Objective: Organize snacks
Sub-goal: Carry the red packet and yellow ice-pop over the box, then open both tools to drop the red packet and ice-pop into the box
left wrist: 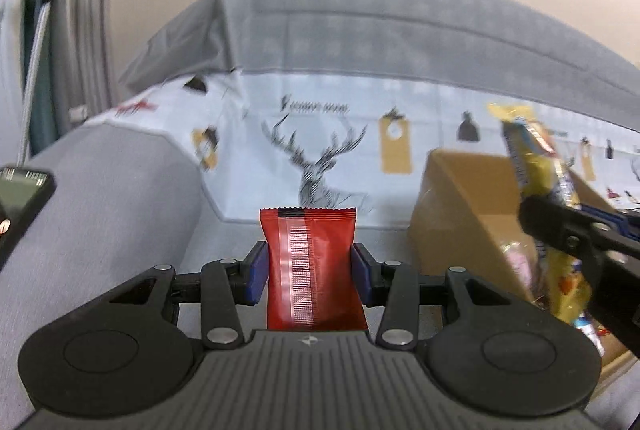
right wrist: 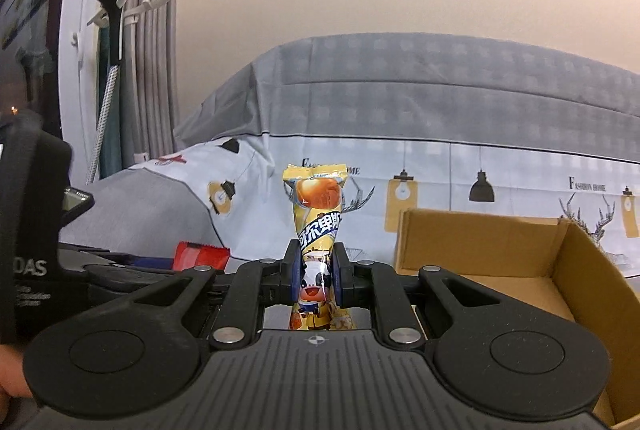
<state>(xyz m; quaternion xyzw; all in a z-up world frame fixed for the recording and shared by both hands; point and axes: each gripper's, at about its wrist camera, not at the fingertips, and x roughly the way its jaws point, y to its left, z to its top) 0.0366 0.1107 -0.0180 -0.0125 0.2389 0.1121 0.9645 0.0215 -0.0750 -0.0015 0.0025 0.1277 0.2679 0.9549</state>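
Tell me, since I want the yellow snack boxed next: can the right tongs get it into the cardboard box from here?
Probably yes. The right tongs grip the yellow snack, and the cardboard box stands open-topped just beside them with nothing between.

A grey sofa (right wrist: pixel 400 86) is standing at the far side, with a deer-and-lamp printed cloth (right wrist: pixel 460 182) lying across its seat. Grey curtains (right wrist: pixel 154 30) are hanging far left.

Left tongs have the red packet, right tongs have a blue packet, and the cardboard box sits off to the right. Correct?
Not quite: the right tongs hold a yellow packet, not blue, as the right wrist view shows. The left tongs do hold the red packet, and the cardboard box is on the right.
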